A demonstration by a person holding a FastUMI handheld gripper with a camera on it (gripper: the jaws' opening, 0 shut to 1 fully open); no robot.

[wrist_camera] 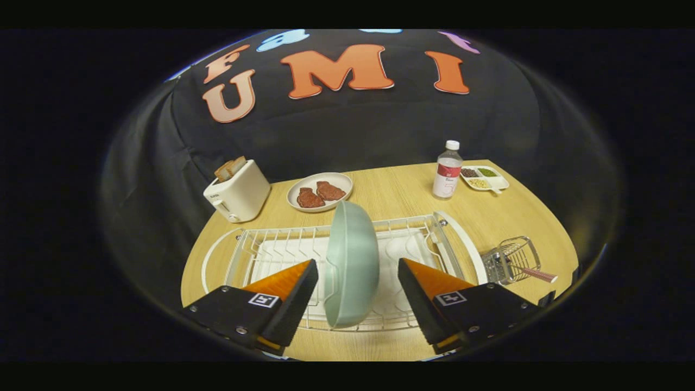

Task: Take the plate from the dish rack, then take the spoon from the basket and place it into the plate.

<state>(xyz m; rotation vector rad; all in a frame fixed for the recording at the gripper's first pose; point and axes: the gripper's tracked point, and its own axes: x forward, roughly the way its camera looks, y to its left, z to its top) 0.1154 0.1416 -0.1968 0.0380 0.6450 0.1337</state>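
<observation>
A: What is the surface like in the gripper view?

B: A light wooden table with a rounded edge, backed by a black cloth wall.

A: And the plate?

B: The plate is pale green and stands on edge in the white wire dish rack, right between the two fingers. The gripper is spread wide; neither finger touches the plate, with a gap on each side.

A: The spoon?

B: It lies in a small wire basket just to the right of the rack; the spoon has its reddish handle poking out toward the table's edge.

A: Count the rest.

B: One white toaster with bread in its slots, one plate with two brown pieces of meat, one bottle with a white cap, and one divided tray holding three small portions. All sit beyond the rack, near the wall.
</observation>
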